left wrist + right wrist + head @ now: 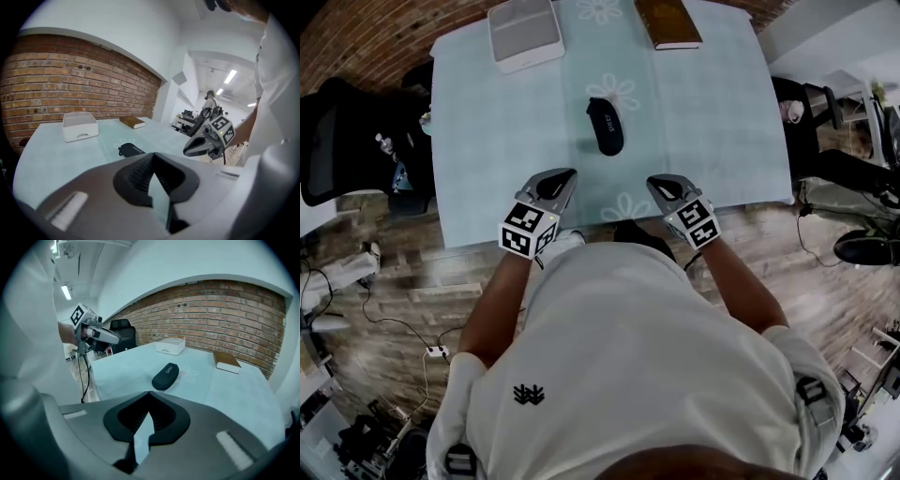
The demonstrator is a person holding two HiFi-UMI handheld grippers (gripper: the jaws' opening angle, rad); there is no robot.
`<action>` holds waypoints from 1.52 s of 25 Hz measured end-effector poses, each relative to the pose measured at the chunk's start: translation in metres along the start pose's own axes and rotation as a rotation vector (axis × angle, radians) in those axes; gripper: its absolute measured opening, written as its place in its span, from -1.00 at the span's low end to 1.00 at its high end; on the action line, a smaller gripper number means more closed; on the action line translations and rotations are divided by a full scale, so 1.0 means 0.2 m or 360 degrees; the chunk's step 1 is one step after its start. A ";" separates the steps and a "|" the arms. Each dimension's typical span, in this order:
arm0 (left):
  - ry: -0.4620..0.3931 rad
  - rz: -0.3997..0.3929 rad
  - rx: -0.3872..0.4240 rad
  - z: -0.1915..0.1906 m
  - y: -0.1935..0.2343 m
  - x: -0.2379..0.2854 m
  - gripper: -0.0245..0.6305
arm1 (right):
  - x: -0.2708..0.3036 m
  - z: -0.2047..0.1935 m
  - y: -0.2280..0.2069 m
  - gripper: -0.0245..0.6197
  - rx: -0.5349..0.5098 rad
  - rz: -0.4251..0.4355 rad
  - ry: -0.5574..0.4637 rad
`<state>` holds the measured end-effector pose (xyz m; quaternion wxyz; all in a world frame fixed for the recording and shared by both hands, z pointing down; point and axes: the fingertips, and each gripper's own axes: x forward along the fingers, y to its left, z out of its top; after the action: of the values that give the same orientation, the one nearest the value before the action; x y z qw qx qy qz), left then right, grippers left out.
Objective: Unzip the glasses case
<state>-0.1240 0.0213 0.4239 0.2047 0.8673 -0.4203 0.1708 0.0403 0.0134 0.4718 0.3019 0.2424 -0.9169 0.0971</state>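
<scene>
My table is covered by a pale teal cloth with white flower prints (487, 141). It stands by a red brick wall (356, 37) on a grey-brown wood plank floor (394, 291). The black oval glasses case (605, 125) lies near the middle of the cloth, well ahead of both grippers. A white rectangular box (525, 31) sits at the far left end and a brown hardback book (667, 21) at the far right. A black office chair (342, 141) stands close to the table's left edge. My left gripper (564, 176) and right gripper (658, 185) hover over the near edge, jaws together on nothing. Only bare cloth lies between them and the case.
</scene>
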 end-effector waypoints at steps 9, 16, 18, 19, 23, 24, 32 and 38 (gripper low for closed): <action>-0.0003 -0.0044 -0.0041 -0.24 -0.06 -0.47 -0.76 | -0.15 0.02 0.40 -0.92 0.0104 -0.0177 -0.0084; -0.0041 -0.0060 -0.0049 -0.29 -0.03 -0.59 -0.76 | -0.17 0.07 0.60 -0.92 0.0098 -0.0208 -0.0110; -0.0045 -0.0071 -0.0039 -0.29 -0.04 -0.61 -0.76 | -0.18 0.09 0.62 -0.92 0.0097 -0.0228 -0.0127; -0.0048 -0.0076 -0.0038 -0.29 -0.04 -0.61 -0.76 | -0.18 0.11 0.63 -0.92 0.0096 -0.0235 -0.0136; -0.0062 -0.0088 -0.0036 -0.30 -0.05 -0.64 -0.76 | -0.19 0.13 0.66 -0.92 0.0097 -0.0249 -0.0157; -0.0065 -0.0088 -0.0039 -0.31 -0.05 -0.64 -0.76 | -0.19 0.14 0.66 -0.92 0.0100 -0.0250 -0.0160; -0.0083 -0.0076 -0.0037 -0.30 -0.04 -0.68 -0.76 | -0.20 0.20 0.67 -0.92 0.0079 -0.0246 -0.0188; -0.0093 -0.0071 -0.0045 -0.31 -0.02 -0.72 -0.76 | -0.19 0.23 0.70 -0.92 0.0049 -0.0214 -0.0181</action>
<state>-0.2124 0.1497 0.4095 0.2083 0.8782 -0.4090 0.1349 -0.0275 0.1342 0.4074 0.2515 0.3131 -0.9126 0.0768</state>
